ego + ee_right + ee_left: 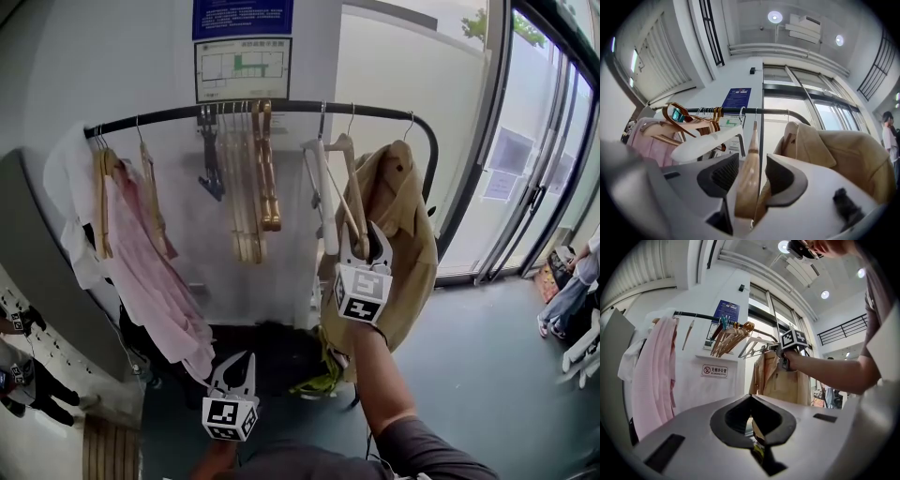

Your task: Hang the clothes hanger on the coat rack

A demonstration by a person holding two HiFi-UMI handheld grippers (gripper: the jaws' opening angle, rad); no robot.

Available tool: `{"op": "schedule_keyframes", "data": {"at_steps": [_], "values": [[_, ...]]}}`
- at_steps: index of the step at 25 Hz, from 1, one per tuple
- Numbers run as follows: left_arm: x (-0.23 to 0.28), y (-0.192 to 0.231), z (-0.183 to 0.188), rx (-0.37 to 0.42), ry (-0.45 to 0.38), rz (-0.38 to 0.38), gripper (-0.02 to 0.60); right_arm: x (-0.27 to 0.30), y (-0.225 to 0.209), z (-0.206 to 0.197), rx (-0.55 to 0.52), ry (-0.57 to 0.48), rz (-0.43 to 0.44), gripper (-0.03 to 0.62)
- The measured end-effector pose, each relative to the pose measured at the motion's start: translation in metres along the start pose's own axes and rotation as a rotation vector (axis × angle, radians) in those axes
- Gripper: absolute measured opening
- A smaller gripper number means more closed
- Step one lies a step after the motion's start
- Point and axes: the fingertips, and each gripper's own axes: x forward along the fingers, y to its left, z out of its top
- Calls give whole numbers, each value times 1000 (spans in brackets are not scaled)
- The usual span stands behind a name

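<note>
A black coat rack rail (281, 106) runs across the wall. A light wooden hanger (352, 192) hangs from it by its hook, beside a white hanger (323, 202) and a beige jacket (405, 244). My right gripper (366, 246) is raised to that wooden hanger. In the right gripper view the wooden hanger (749, 173) stands between the jaws of the right gripper (751, 168), with gaps on both sides, so the jaws are open. My left gripper (234, 364) is held low in front of the rack, shut and empty, and its tips meet in the left gripper view (750, 397).
A pink shirt (150, 272) and a white garment hang at the rail's left end. A bunch of wooden hangers (253, 178) hangs mid-rail. Dark items (272, 352) lie on the floor under the rack. Glass doors (530, 169) stand right, with a person (572, 291) beyond.
</note>
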Motion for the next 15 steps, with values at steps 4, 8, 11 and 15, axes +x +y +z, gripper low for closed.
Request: {"op": "schedule_keyframes", "data": {"at_steps": [4, 8, 11, 15], "values": [[0, -5, -2, -2, 12, -13, 9, -38, -2, -4, 22, 4, 5, 178], [8, -5, -2, -2, 15, -23, 9, -81, 6, -10, 53, 22, 23, 179], [11, -10, 1, 1, 12, -39, 9, -118, 16, -32, 48, 76, 62, 179], [22, -17, 6, 16, 2, -58, 9, -154, 31, -61, -8, 152, 139, 178]]}}
